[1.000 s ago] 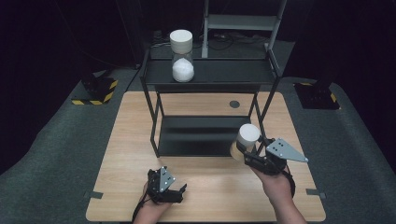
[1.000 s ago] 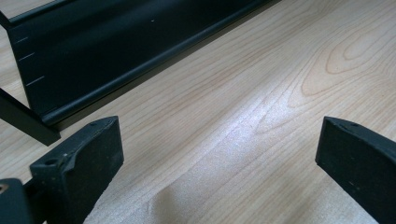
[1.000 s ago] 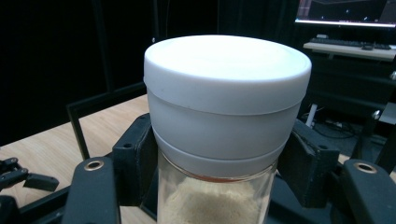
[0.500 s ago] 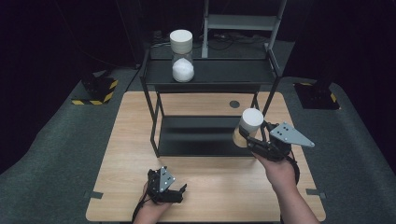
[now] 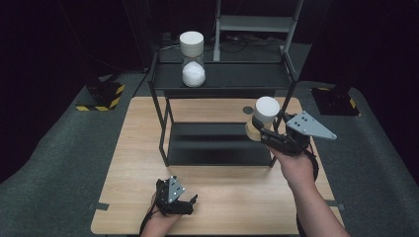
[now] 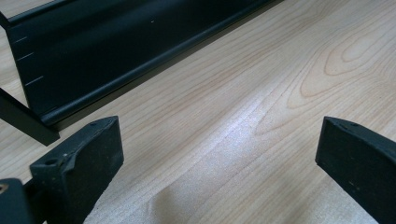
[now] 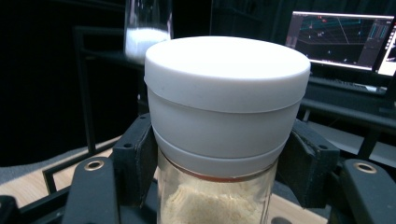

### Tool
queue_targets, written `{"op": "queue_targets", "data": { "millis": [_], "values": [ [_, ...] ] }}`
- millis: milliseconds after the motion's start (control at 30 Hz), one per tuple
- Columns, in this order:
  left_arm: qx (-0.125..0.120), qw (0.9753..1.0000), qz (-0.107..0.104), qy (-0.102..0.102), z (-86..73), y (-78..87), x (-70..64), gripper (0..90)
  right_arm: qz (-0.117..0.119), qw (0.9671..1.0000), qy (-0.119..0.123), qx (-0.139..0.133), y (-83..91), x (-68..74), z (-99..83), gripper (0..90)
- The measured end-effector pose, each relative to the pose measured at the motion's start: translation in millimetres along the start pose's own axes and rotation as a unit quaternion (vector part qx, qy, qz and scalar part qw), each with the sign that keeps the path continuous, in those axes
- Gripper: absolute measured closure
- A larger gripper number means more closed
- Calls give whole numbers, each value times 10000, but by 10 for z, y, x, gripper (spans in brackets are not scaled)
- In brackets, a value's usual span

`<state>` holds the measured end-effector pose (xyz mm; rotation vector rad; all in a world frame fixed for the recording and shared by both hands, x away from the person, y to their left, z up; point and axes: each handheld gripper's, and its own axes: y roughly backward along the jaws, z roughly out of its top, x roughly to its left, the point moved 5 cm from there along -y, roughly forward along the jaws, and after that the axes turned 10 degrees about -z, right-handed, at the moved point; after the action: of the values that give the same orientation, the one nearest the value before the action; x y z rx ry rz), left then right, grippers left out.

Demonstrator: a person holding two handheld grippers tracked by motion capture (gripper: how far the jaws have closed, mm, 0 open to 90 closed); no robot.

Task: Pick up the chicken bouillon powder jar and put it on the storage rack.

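Jar (image 5: 263,121) with white lid (image 7: 227,67), held above surface (image 5: 138,148) beside rack (image 5: 222,79); right gripper (image 5: 262,132) fingers (image 7: 135,161) clenched on glass just under lid. Likely rigid, smooth, breakable, moderately heavy with tan powder. Long axis near upright, lid uppermost. Left gripper (image 5: 185,205) released, resting low.

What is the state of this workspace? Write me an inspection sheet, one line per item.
Surface: wooden table, bare at the front.
Job's things: black rack on the table; jar of white powder on its top shelf; jar of tan powder, white lid, held off the table beside the rack's right post.
Clutter: round dark spot on the table.
Grippers: right gripper shut on the tan jar below its lid; left gripper open, low over the table front.
Cables: some on the floor behind the rack.
Surroundings: dark room, grey floor, striped base, monitor.
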<state>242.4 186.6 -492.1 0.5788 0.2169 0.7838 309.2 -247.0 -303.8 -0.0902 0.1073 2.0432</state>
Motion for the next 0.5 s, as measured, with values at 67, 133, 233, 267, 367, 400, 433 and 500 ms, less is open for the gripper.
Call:
{"op": "queue_targets", "data": {
  "millis": [67,133,233,267,367,400,433,500],
  "values": [
    [-4,10000,-5,1,-1,1,1,12,-2,10000,-15,-23,-19,-1,50,347],
    [-7,10000,-11,5,-2,1,4,12,-19,10000,14,-58,-38,-3,97,347],
    [-8,10000,-19,7,-2,2,6,12,-47,10000,-16,-78,-60,-8,165,348],
    [-8,10000,-22,3,-2,2,6,12,-54,9999,-35,-93,-66,-11,186,347],
    [-17,10000,-31,3,-4,2,7,12,-76,9998,-70,-151,-86,-24,243,347],
    [-15,10000,-36,4,-3,2,9,12,-82,9998,-68,-178,-95,-29,261,347],
    [-14,10000,-41,2,-3,3,11,12,-88,9997,-73,-196,-103,-32,280,347],
    [-16,10000,-49,10,-4,4,15,12,-105,9997,-58,-226,-120,-33,323,347]
  ]
}}
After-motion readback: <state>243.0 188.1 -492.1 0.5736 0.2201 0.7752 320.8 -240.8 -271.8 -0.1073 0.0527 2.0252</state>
